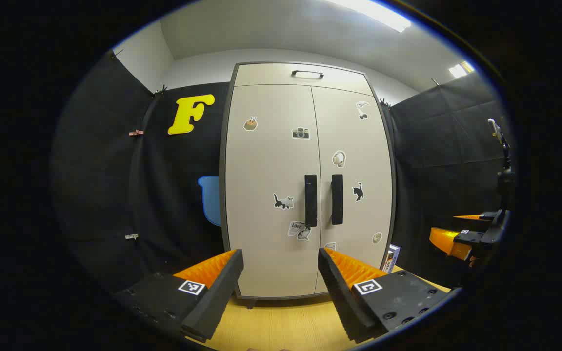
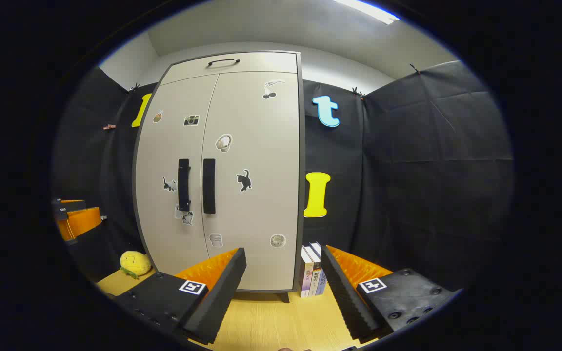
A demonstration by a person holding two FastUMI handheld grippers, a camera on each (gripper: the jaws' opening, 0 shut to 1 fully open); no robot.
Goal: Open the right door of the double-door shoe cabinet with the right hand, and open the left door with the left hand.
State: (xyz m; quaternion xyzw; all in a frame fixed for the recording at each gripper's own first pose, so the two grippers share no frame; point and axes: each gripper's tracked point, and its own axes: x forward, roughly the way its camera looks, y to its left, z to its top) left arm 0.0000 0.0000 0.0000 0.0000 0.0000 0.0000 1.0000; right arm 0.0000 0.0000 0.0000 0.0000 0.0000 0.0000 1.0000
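A: Status check. The shoe cabinet [image 1: 309, 180] stands upright on the wooden table [image 1: 281, 324], backed against the booth's black cloth wall. Both doors are closed. Left door handle [image 1: 311, 200] and right door handle [image 1: 337, 199] are vertical bars, just beside each other across the centre seam.

B: Tools?

A: Left tool [image 1: 281, 273]: fingers spread, holding nothing, well short of the cabinet. Right tool [image 2: 283, 273]: same condition, spread and empty, offset toward the cabinet's right edge.

B: Failure modes from here?

A: First, handle confusion. The bars sit so close that a spread tool could straddle both or catch the wrong one. Second, the right tool is aimed nearer the books [image 2: 311, 273] standing against the cabinet's right side; an inaccurate approach could knock them over. Third, door swing. A yellow plush toy [image 2: 134, 263] lies on the table near the left front corner, and I judge the left door may sweep close to it. Fourth, the cabinet may shift on the smooth wood if a door is pulled sharply.

B: Room?

A: Light wood-grain surface, dark cloth on three sides, white ceiling with strip lighting, a blue chair [image 1: 209, 197] partly behind the cabinet's left side
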